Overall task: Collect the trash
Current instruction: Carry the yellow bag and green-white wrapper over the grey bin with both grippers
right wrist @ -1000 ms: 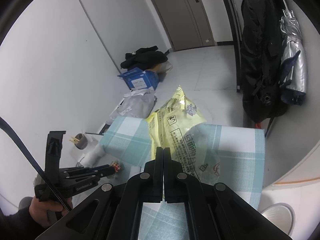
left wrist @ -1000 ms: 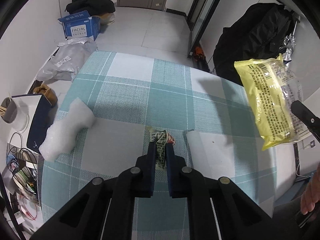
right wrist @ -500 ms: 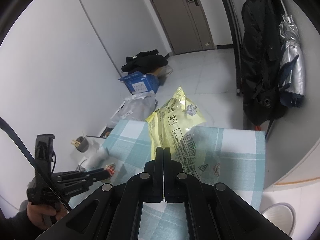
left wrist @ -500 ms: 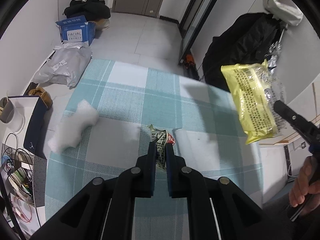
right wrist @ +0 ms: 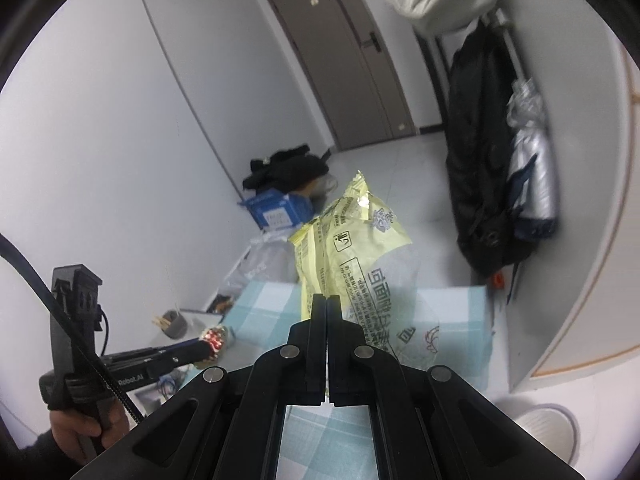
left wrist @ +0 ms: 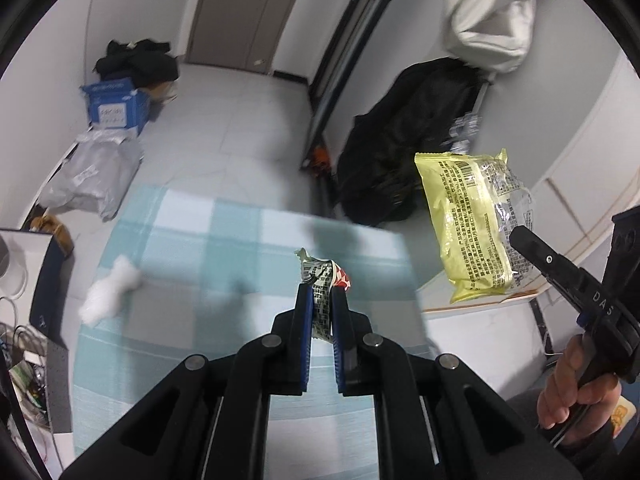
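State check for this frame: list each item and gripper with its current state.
left gripper: shut on small crumpled wrapper
small crumpled wrapper: pinched, off the table
right gripper: shut on yellow snack bag
yellow snack bag: held in the air
white wad: lying loose on checked tablecloth
door: closed

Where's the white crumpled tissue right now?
In the left wrist view, the white crumpled tissue lies on the checked teal tablecloth, near its left edge.
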`<state>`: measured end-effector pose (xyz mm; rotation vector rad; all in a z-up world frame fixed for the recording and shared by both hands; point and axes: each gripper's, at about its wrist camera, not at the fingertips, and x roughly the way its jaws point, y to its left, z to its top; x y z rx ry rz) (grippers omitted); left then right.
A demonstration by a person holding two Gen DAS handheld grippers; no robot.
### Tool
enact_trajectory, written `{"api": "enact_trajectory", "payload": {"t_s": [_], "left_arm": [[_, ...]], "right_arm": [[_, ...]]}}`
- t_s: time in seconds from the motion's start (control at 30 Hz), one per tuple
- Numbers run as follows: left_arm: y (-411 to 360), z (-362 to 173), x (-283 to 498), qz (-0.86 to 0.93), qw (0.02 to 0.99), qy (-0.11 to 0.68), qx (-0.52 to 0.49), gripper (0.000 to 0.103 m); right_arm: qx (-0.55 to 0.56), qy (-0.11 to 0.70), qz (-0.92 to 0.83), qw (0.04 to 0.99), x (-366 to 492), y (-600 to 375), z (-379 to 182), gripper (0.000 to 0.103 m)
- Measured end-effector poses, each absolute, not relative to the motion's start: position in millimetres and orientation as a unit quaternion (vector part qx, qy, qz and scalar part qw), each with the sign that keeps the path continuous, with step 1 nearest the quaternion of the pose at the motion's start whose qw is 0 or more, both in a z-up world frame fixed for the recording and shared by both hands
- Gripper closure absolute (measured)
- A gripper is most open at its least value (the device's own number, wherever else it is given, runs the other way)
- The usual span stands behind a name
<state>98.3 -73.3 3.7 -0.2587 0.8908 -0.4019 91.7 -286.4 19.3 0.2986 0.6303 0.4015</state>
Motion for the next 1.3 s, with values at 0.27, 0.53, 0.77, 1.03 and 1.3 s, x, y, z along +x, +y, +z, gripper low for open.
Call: {"api": "enact_trajectory", "payload": {"t_s": [0.27,0.53,0.77,1.03,1.3], "left_arm": [[-137,37,84,-0.264,0.868,0.403,-0.121,0.098],[-213,37,78,-0.325,0.845,0.415,-0.095,0.098],[-279,-2,87,-0.357,0.807,0.466,-0.067,0.098],[-336,-61,103,-0.366,0.763,0.532,-0.028,0.098],[-381,-115,109,-0.372,0.724,0.579,0.034,0.098]], "right_arm": [[0.143,0.252,0.158,0.944,39,-358,65,0.103],[0.146,0.237,0.082,0.957,-7,-435,71,0.103],[0.147,0.270,0.019,0.951,-25,-483,34,0.103],[0.179,0.329,-0.020,0.927,-22,-524,-33,0.103],[0.237,0.393,-0.033,0.888,-7,-546,-111,0.103]]}}
